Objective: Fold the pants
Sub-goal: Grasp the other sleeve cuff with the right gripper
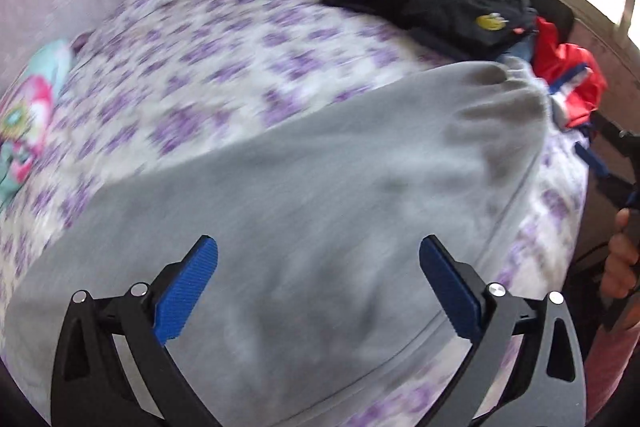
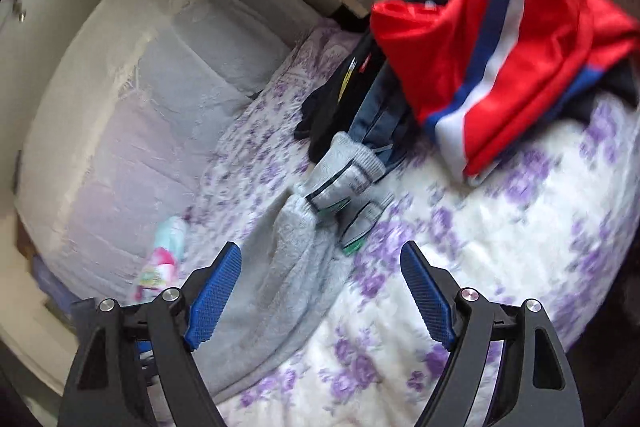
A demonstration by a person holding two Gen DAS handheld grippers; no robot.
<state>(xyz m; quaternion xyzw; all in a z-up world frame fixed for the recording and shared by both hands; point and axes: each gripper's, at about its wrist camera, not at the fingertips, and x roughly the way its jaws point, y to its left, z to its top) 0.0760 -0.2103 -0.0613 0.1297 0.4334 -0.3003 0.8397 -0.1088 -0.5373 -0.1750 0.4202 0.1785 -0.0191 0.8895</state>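
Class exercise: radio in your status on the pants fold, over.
Left gripper open over the grey pants. Right gripper open, empty. Pants spread on the floral bedspread. Red garment and dark clothes piled beyond.

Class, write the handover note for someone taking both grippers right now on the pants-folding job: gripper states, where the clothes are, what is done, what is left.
Left gripper: jaws open, empty, above the grey pants.
Right gripper: jaws open, empty, over the pants' edge near the cuffs.
Grey pants lie spread on the floral bedspread; whether a fold is in is unclear through blur.
Red garment and dark clothes are piled at the far side.
Left: grip the pants and fold them.
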